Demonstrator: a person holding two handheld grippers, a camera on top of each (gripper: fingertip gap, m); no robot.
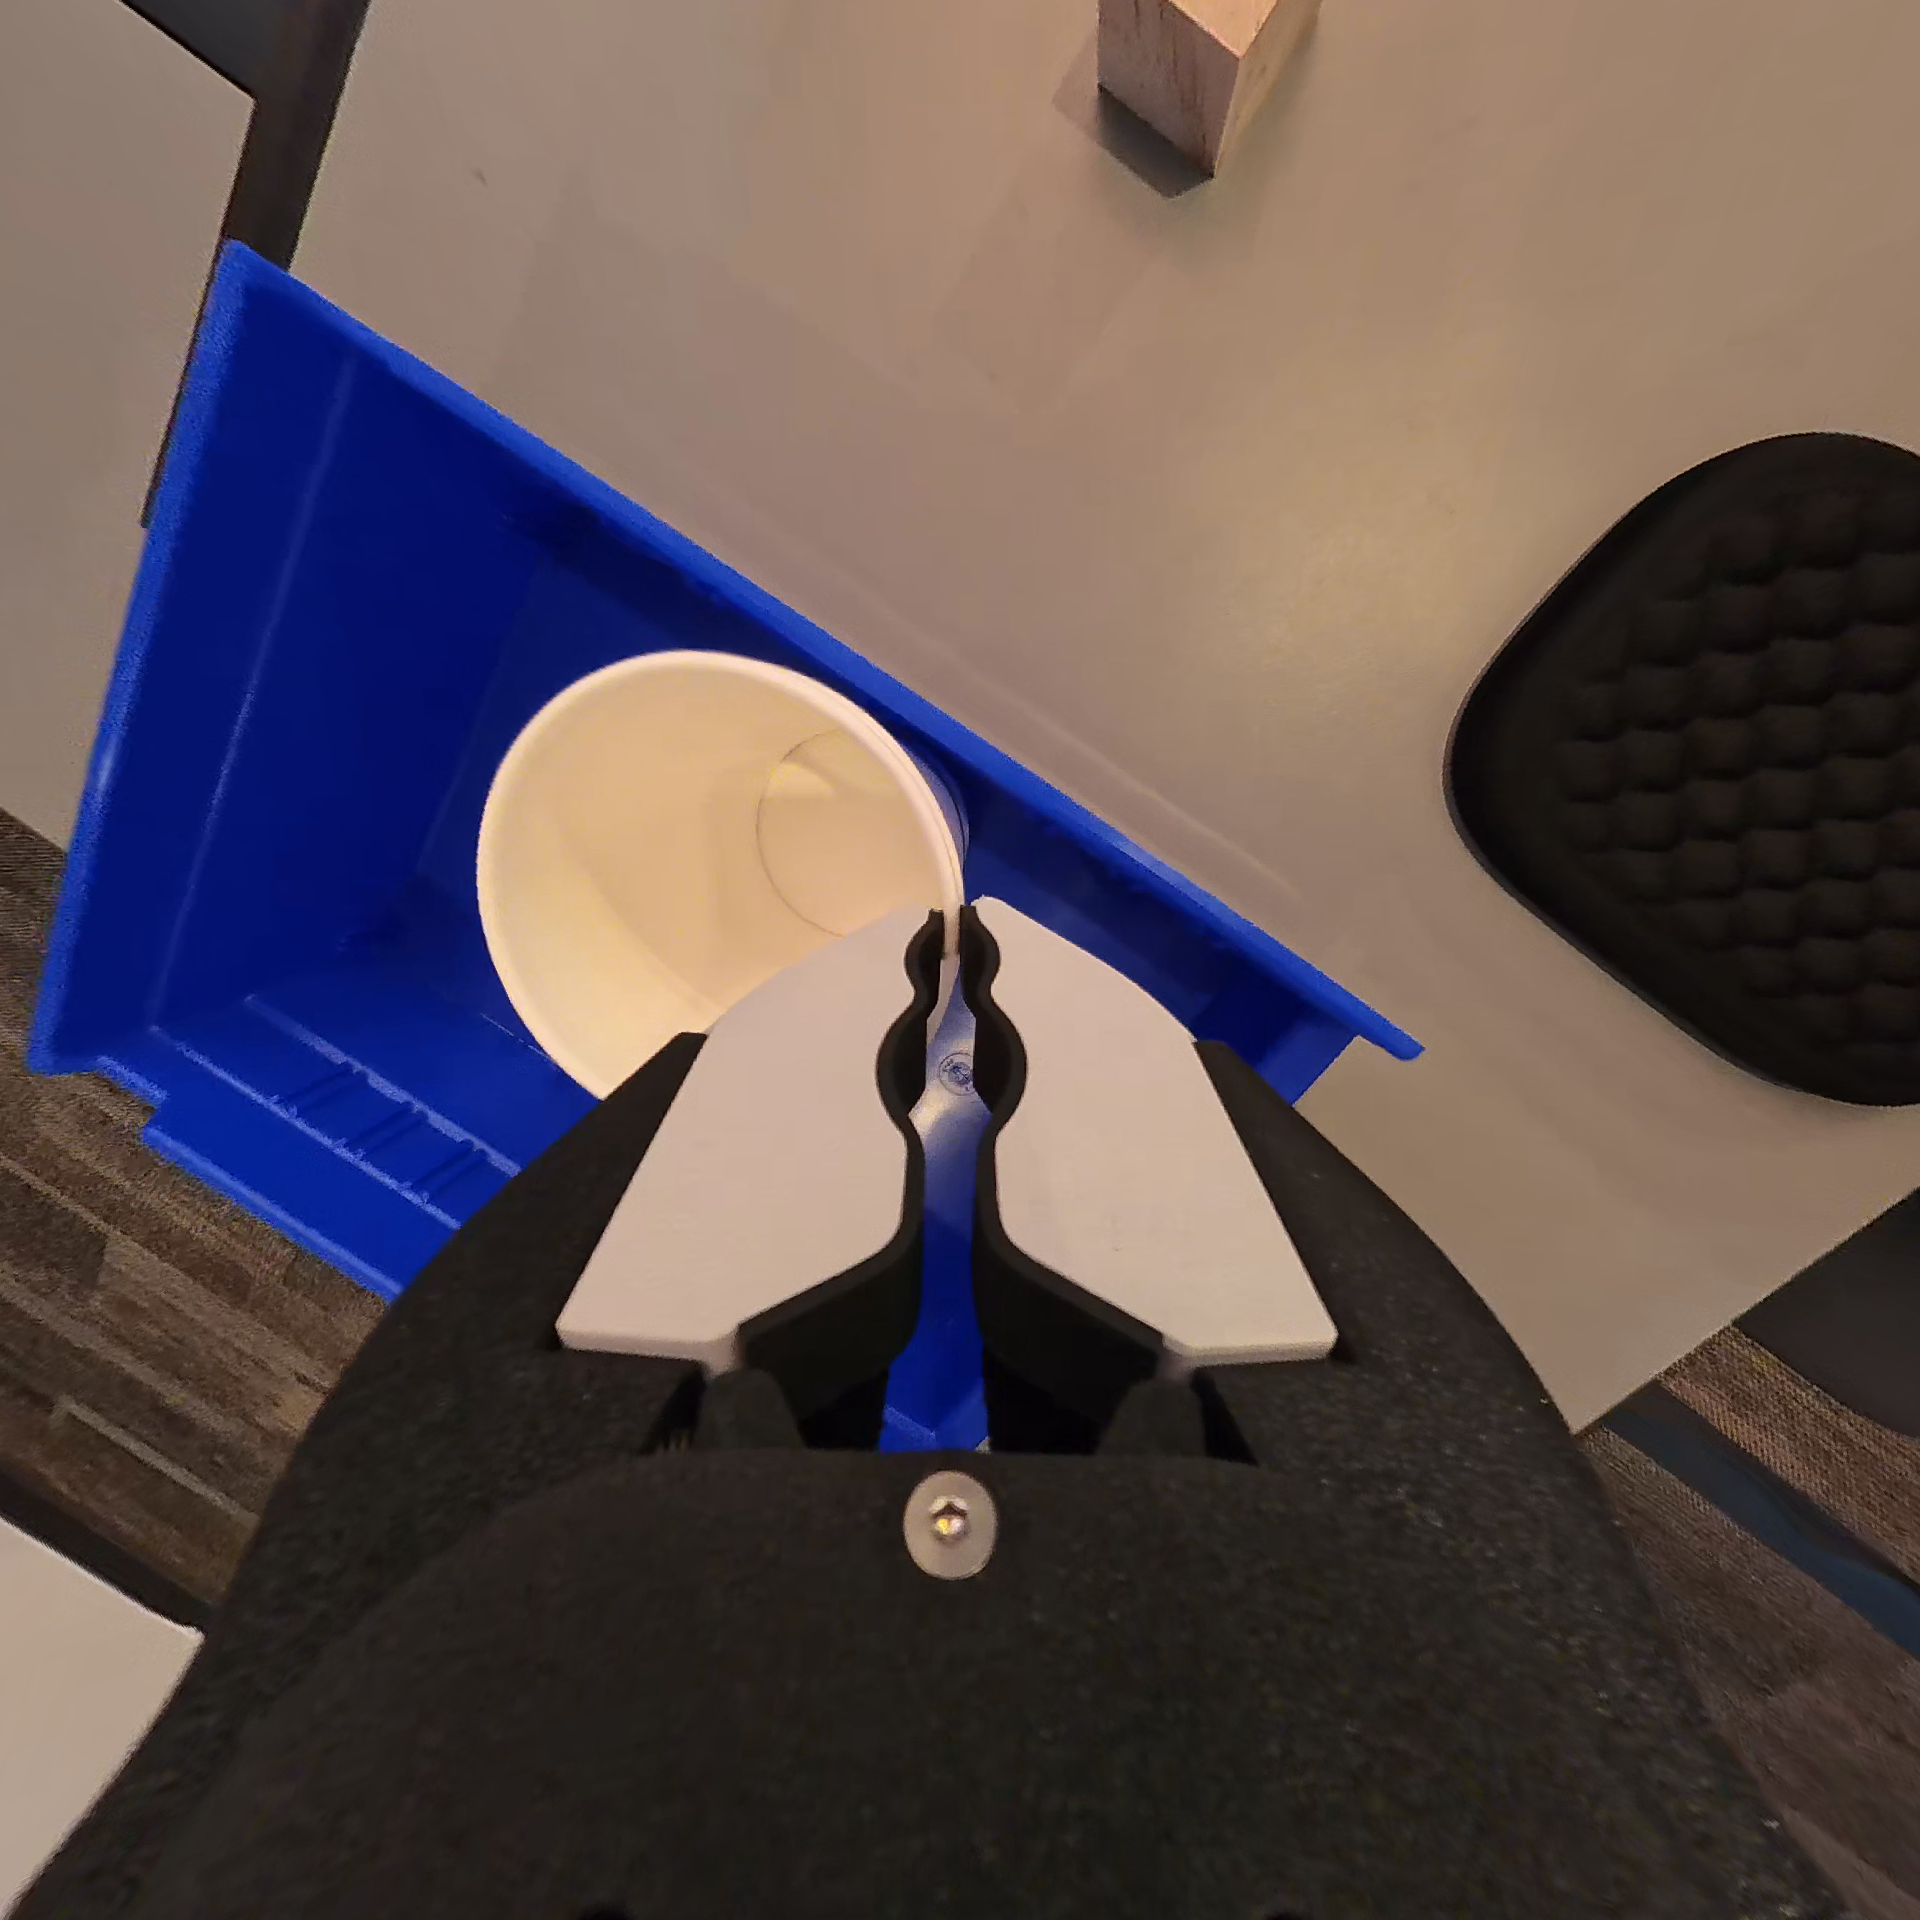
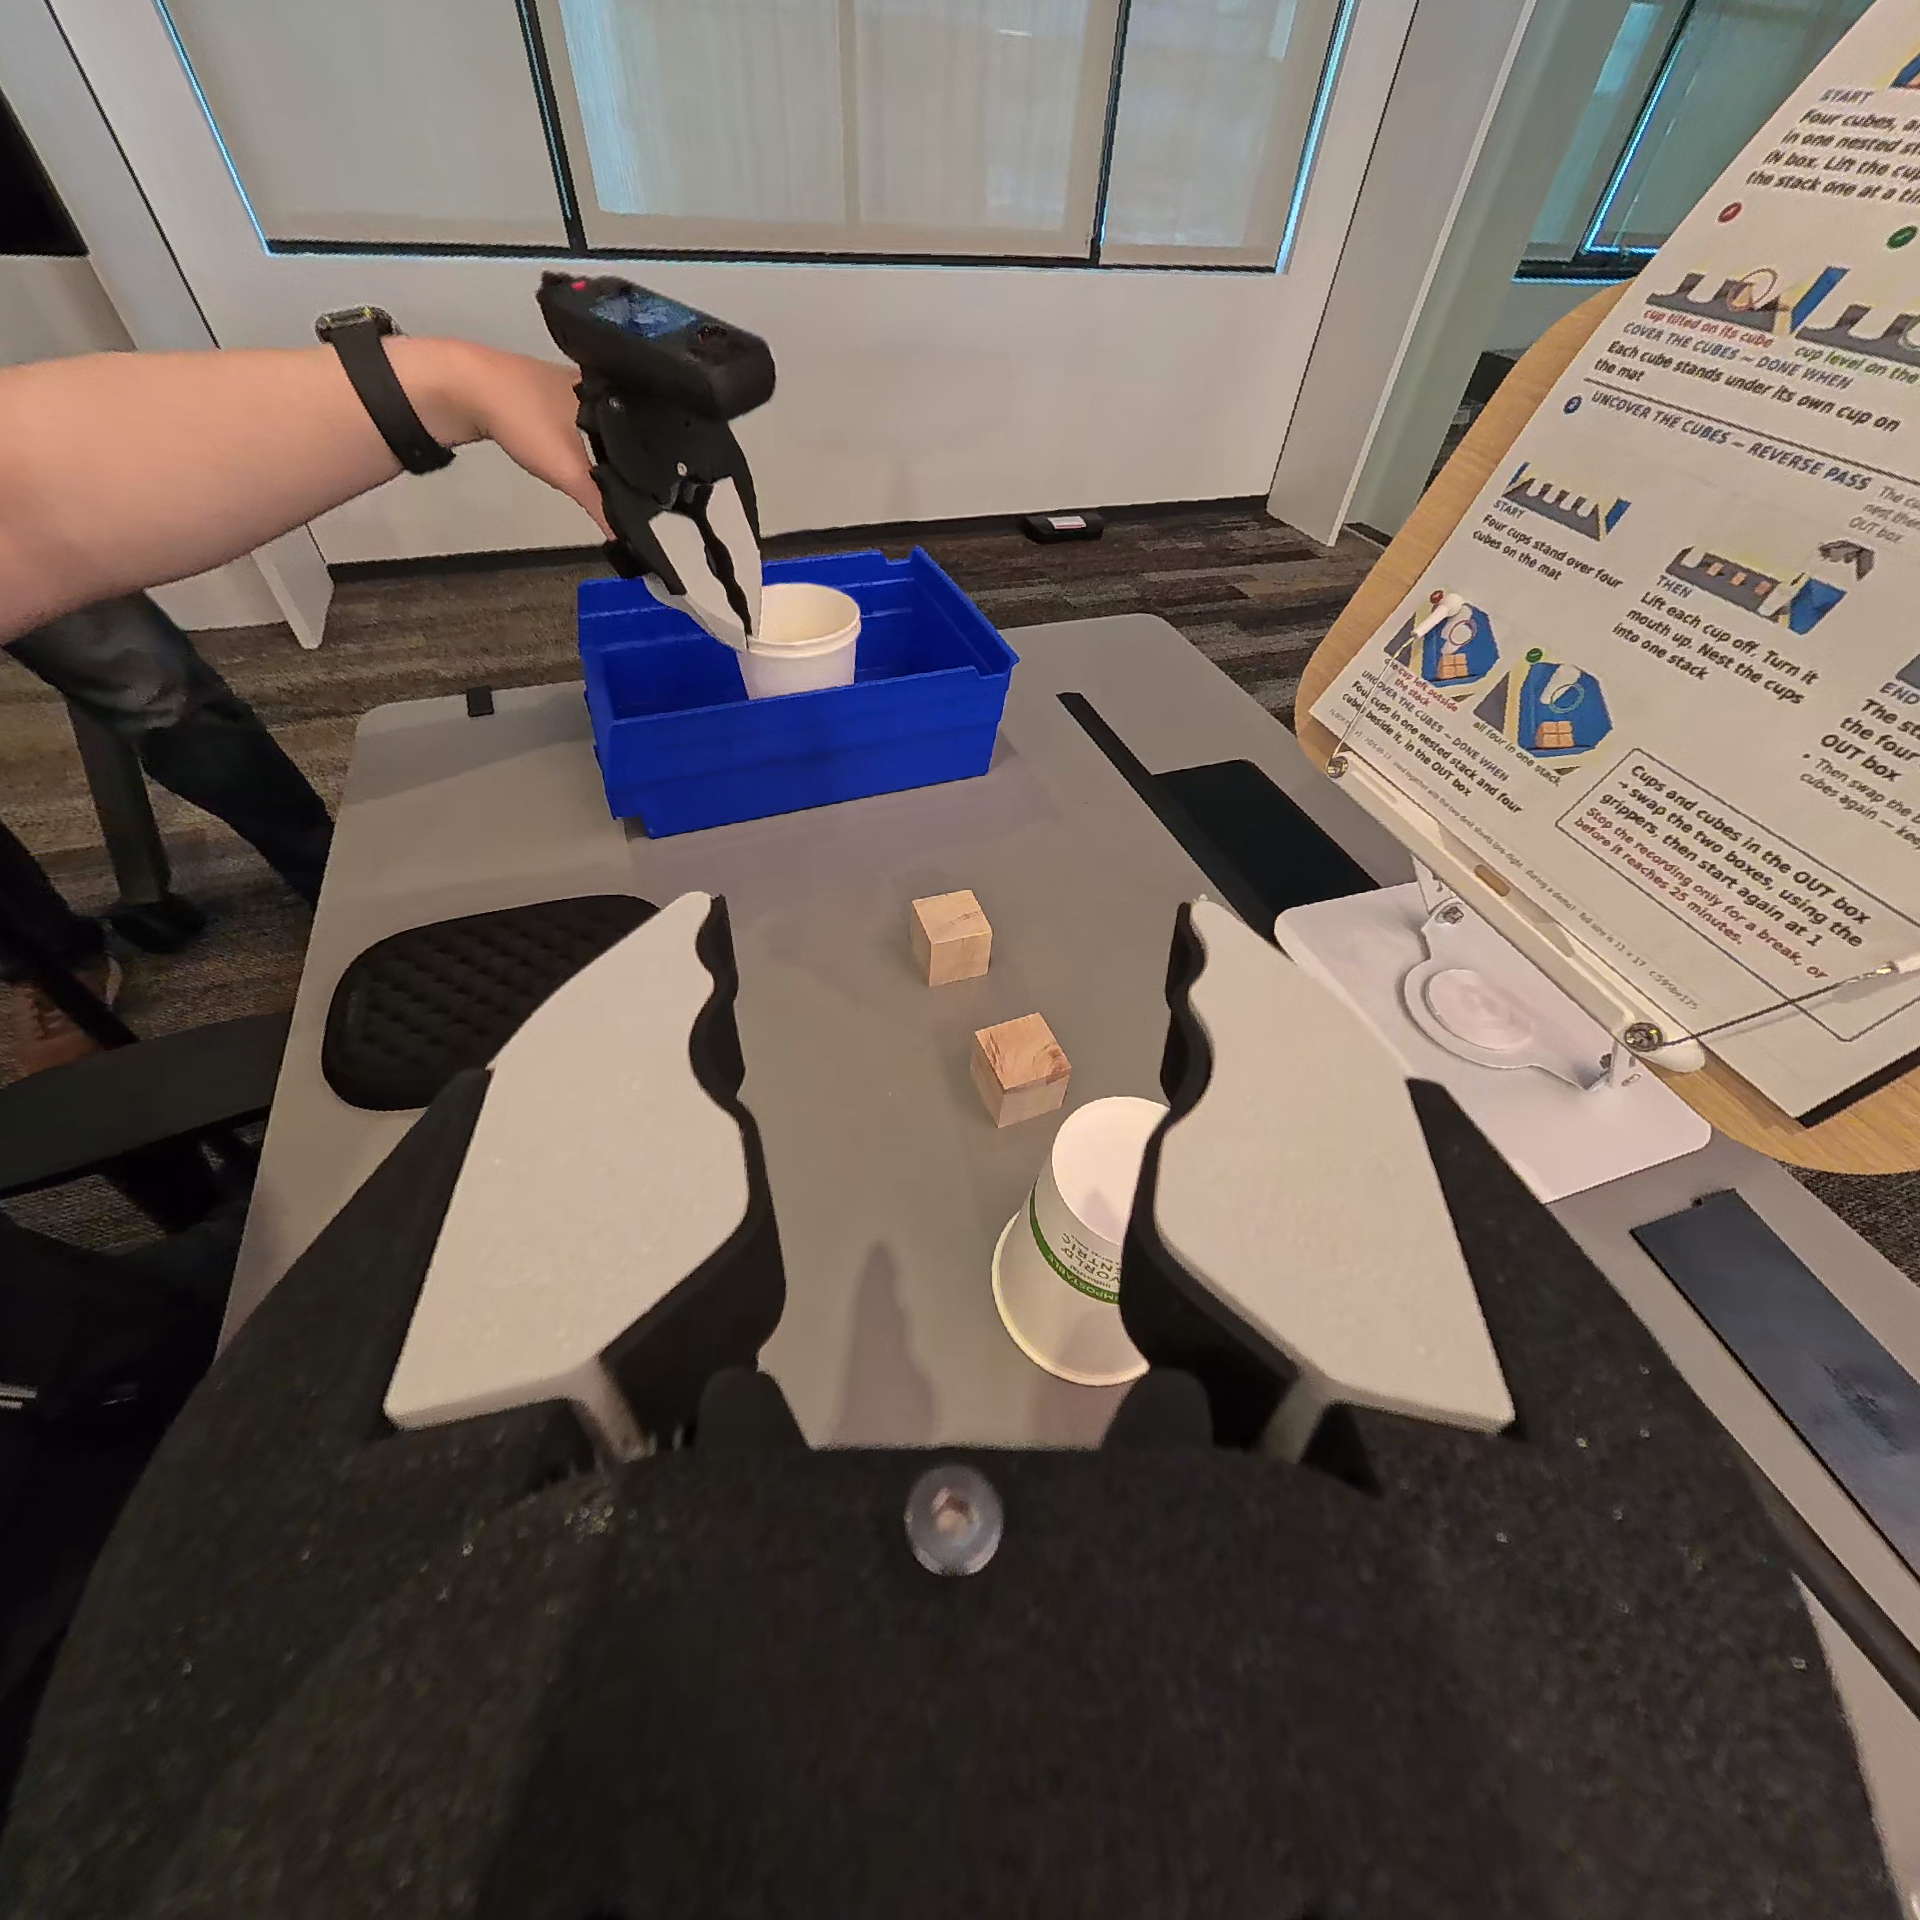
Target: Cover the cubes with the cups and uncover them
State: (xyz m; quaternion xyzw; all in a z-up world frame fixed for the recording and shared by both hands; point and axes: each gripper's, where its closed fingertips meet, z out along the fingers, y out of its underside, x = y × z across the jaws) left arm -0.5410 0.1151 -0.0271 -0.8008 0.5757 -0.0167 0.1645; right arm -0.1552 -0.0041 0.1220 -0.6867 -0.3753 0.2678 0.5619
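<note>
My left tool (image 1: 954,914) pinches the rim of a white cup (image 1: 717,852) in the blue bin (image 1: 312,644); my right tool (image 2: 951,925) gapes wide, empty, over open grey table (image 2: 499,769), beside an upturned cup (image 2: 1070,1247) bearing green print.

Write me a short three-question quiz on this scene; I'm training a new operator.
1. True or false: the left gripper is shut on the rim of the cup in the blue bin.
2. How many wooden cubes stand bare on the table?
3. The upside-down cup is: A) in the bin, B) on the table beside the right gripper, C) held up.

Key: 1 true; 2 two; 3 B.
</note>
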